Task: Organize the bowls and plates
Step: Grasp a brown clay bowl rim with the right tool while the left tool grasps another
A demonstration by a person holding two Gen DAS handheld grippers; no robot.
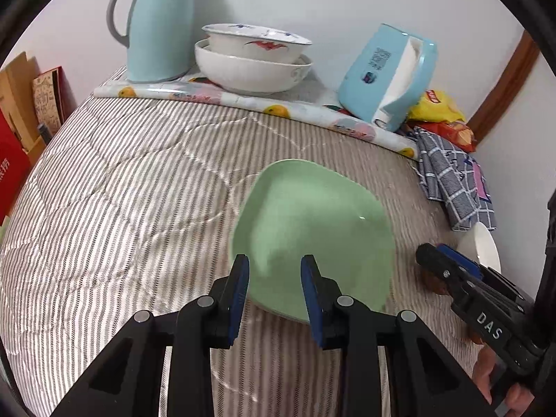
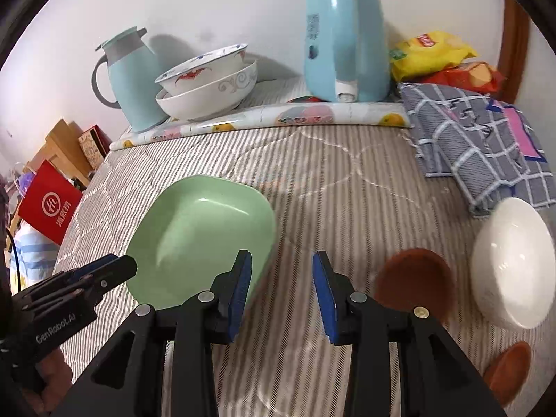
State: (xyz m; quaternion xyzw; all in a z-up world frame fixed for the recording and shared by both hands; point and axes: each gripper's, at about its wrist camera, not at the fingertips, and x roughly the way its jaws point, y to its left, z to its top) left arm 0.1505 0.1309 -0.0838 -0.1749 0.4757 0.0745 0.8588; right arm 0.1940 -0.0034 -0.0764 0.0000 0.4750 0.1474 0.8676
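Observation:
A green squarish plate [image 1: 312, 239] lies on the striped cloth; it also shows in the right wrist view [image 2: 198, 239]. My left gripper [image 1: 275, 264] is open and empty, just above the plate's near edge. My right gripper [image 2: 282, 260] is open and empty over bare cloth to the right of the plate. A white bowl [image 2: 510, 264] lies to its right, beside two small brown dishes [image 2: 417, 281] [image 2: 509, 370]. Two white bowls [image 1: 252, 57] are stacked at the back.
A light blue thermos jug [image 1: 158, 24], a blue kettle [image 2: 345, 38], snack bags [image 2: 438, 57] and a checked cloth [image 2: 479, 146] line the back and right. A red box [image 2: 48, 201] stands past the left edge.

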